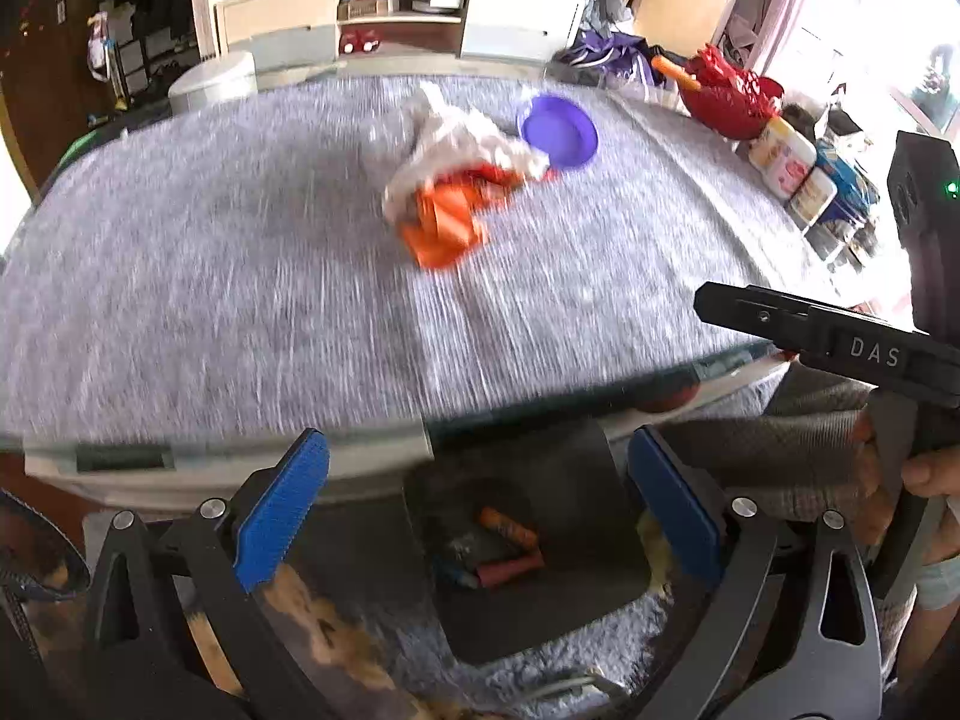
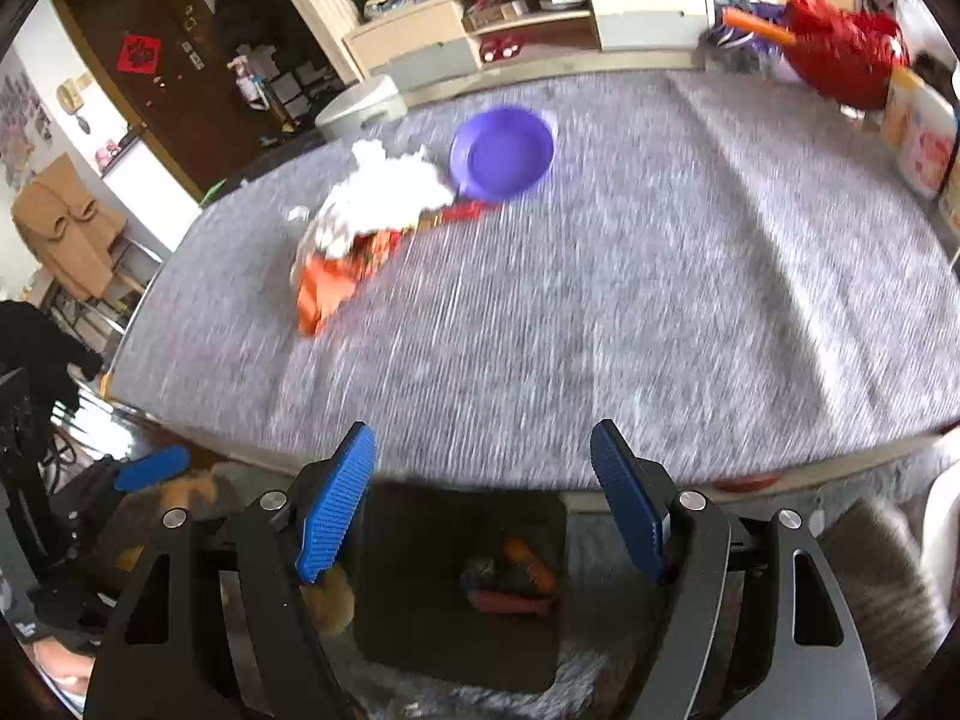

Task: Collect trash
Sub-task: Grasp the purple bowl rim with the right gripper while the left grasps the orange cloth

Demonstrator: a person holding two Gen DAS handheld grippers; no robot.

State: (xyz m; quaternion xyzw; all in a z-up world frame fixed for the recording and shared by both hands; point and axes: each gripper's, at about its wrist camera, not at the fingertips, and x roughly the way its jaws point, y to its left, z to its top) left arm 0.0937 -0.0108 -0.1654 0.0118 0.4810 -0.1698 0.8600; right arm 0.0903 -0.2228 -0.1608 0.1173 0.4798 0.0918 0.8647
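Note:
A pile of trash, crumpled white tissue (image 1: 456, 144) (image 2: 384, 192) over orange wrappers (image 1: 447, 228) (image 2: 330, 288), lies on the grey table (image 1: 210, 300) (image 2: 660, 330) beside a purple bowl (image 1: 559, 131) (image 2: 503, 151). A dark bin (image 1: 576, 588) (image 2: 420, 630) under the table's near edge holds red and orange wrappers (image 1: 510, 552) (image 2: 516, 582). My left gripper (image 1: 480, 516) is open and empty above the bin. My right gripper (image 2: 483, 498) is open and empty, also above the bin; its body shows in the left wrist view (image 1: 840, 348). Both views are motion-blurred.
A red mesh basket (image 1: 732, 96) (image 2: 840, 60) and white jars (image 1: 780, 156) (image 2: 924, 138) stand at the table's far right. A white stool (image 1: 210, 81) (image 2: 360, 102) and a TV cabinet (image 1: 396, 18) (image 2: 528, 12) stand beyond the table. Grey rug (image 1: 570, 660) lies under the bin.

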